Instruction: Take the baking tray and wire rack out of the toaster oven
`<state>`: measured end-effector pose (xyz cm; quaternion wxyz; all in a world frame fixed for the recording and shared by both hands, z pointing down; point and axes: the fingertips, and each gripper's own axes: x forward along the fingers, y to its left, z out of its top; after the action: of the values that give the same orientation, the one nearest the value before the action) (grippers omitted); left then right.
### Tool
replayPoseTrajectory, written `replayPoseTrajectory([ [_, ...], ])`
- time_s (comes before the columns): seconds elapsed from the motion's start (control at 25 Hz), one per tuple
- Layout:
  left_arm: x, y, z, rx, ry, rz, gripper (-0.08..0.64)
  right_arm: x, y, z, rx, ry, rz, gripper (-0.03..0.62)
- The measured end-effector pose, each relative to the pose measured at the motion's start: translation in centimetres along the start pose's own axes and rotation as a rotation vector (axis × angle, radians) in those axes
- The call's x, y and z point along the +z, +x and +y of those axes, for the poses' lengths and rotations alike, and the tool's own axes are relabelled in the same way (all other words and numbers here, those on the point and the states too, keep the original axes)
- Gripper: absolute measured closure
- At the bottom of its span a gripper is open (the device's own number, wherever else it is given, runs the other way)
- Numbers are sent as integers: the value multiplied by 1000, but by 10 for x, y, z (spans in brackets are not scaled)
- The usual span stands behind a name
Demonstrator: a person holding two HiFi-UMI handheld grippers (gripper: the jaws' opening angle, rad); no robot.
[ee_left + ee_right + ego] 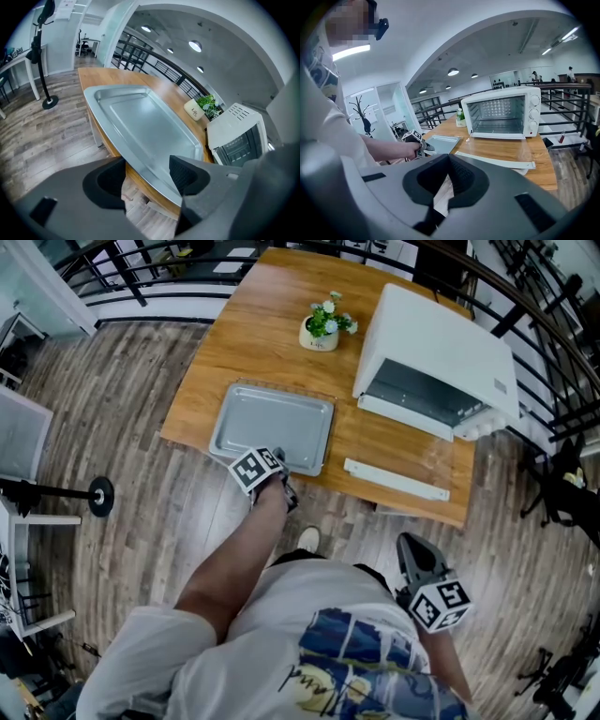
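Observation:
The silver baking tray [272,423] lies flat on the wooden table [244,334], left of the white toaster oven [441,352]. My left gripper [278,461] is at the tray's near edge. In the left gripper view its jaws [147,176] stand open with the tray's rim [154,180] between the pads, which do not press on it. The oven's glass door [398,479] hangs open toward me. Thin bars like a wire rack [239,145] show inside the oven. My right gripper [412,547] hangs near my body, off the table, and its jaws [449,161] are shut on nothing.
A small potted plant [324,326] stands behind the tray, left of the oven. A black railing [525,296] runs behind the table. A stand with a round base [98,495] is on the wooden floor at the left.

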<state>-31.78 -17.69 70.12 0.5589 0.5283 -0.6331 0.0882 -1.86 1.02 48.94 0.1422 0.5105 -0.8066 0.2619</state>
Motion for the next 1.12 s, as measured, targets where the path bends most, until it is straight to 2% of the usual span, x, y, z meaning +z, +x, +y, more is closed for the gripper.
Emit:
replayPoseTrajectory([
  [0.2,0,-5,4,-4,-37,-17,284,3,-15,-8,4,1,-16,591],
  [0.4,2,-19,7,1,-39,-61,284,-8,-38,-20,-4,14,-15,591],
  [0.68,-19,-54,1,-19,31,-110,284,-26,-71,-34,6,20,-17,591],
  [0.92,-51,-93,-26,-122,109,-142,284,-38,-102,-39,22,6,-37,591],
  [1.12,-96,-137,-71,-307,244,-151,319,-59,-135,-44,30,11,-44,591],
])
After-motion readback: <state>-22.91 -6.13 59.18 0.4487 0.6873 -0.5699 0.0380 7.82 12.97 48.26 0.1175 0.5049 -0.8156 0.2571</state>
